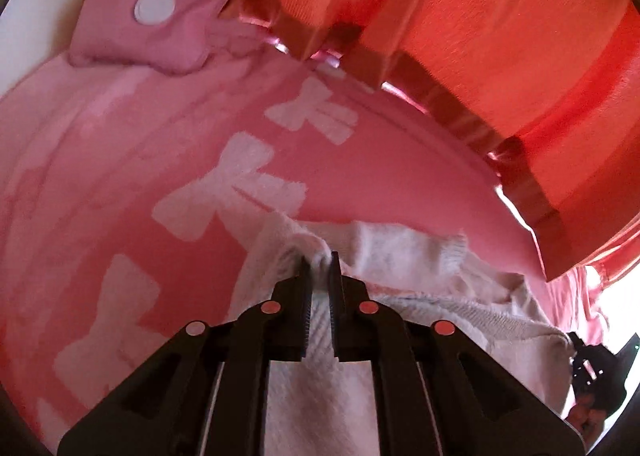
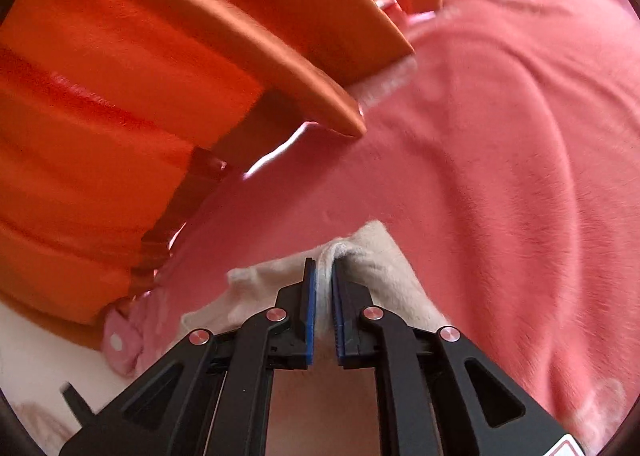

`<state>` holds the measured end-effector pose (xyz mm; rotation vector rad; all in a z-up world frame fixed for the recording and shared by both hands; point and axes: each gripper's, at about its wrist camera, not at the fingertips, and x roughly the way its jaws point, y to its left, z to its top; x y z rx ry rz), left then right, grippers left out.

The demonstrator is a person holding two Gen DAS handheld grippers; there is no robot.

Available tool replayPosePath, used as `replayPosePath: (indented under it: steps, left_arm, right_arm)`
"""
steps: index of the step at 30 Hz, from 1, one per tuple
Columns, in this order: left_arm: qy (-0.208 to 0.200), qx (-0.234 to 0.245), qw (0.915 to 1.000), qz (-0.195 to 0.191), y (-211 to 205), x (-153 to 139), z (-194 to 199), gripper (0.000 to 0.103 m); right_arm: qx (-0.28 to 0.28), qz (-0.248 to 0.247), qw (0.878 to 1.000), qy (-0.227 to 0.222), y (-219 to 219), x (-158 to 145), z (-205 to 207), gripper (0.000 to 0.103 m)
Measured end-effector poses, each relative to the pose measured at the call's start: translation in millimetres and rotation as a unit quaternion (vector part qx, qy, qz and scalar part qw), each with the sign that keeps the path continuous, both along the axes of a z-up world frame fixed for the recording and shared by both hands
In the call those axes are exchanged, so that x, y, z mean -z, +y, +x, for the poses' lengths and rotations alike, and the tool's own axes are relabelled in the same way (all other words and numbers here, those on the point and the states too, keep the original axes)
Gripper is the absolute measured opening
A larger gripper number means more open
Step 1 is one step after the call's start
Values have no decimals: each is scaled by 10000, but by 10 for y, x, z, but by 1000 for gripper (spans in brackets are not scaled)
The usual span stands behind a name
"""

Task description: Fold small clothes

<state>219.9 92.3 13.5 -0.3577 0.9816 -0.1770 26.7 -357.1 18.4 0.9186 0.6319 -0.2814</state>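
Left gripper (image 1: 320,268): jaws clamped on a fold of the cream garment (image 1: 400,256). Right gripper (image 2: 324,268): jaws pinching the cream garment's edge. Garment hangs just above the pink blanket (image 1: 120,175) with white bows. Beyond: pink snap tab (image 1: 154,35), orange fabric (image 1: 480,15).

A small cream-white knit garment (image 1: 404,256) (image 2: 384,256) — bunched, one edge lifted — lies over a pink fleece blanket (image 1: 120,175) (image 2: 500,135).
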Motion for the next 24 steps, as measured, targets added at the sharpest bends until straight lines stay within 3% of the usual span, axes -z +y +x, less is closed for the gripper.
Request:
replayPosePath:
  steps: [2, 3, 4, 5, 6, 9, 11, 12, 15, 16, 17, 18, 19, 21, 23, 24]
  left_arm:
    - [137, -47, 9995, -293, 49, 9, 52, 13]
    - [31, -79, 9993, -374, 94, -45, 48, 21]
    - [-76, -107, 9993, -352, 110, -106, 11, 37]
    - [-221, -148, 9992, -298, 129, -162, -12, 46]
    - [-380, -226, 9988, -221, 162, -226, -44, 60]
    - [-594, -227, 9977, -227, 255, -346, -131, 81]
    - [-477, 37, 9981, -386, 234, -314, -156, 86]
    - [-393, 172, 9985, -347, 184, -276, -157, 86]
    - [-75, 556, 9983, 188, -76, -100, -127, 85]
    - [58, 676, 9968, 432, -169, -29, -112, 75]
    - [109, 739, 9953, 615, -226, 11, -104, 64]
    - [135, 798, 9932, 841, -285, 38, -94, 36]
    - [121, 801, 9928, 885, -293, 39, -89, 14]
    - [-58, 709, 9959, 564, -229, -68, -97, 12]
    - [-570, 565, 9962, 326, -139, -332, -127, 11]
    - [-716, 509, 9955, 349, -120, -404, -128, 11]
  right_arm:
    - [174, -401, 9989, -181, -6, -156, -90, 16]
    - [321, -576, 9975, -271, -28, -248, -157, 27]
    - [404, -595, 9967, -370, -48, -301, -202, 35]
    - [448, -553, 9963, -475, -71, -336, -235, 45]
    - [367, -516, 9966, -528, -70, -356, -242, 47]
    - [-36, -727, 9973, -99, 22, -304, -141, 47]
    - [-397, -839, 9953, 283, 117, -220, -43, 51]
    - [-712, -832, 9926, 526, 182, -128, 51, 55]
    - [-1034, -1171, 9810, 1151, 332, 56, 212, 55]
    - [-1089, -1366, 9757, 1319, 381, 88, 248, 53]
    - [-1125, -1580, 9700, 1466, 425, 105, 281, 40]
    - [-1076, -1875, 9635, 1579, 474, 81, 293, 10]
    - [-1042, -1948, 9641, 1476, 494, 19, 266, 9]
    - [-950, -1677, 9798, 536, 455, -248, 118, 8]
    - [-780, -1637, 9823, -462, 404, -579, -89, 7]
    - [-702, -1615, 9821, -662, 368, -630, -134, 7]
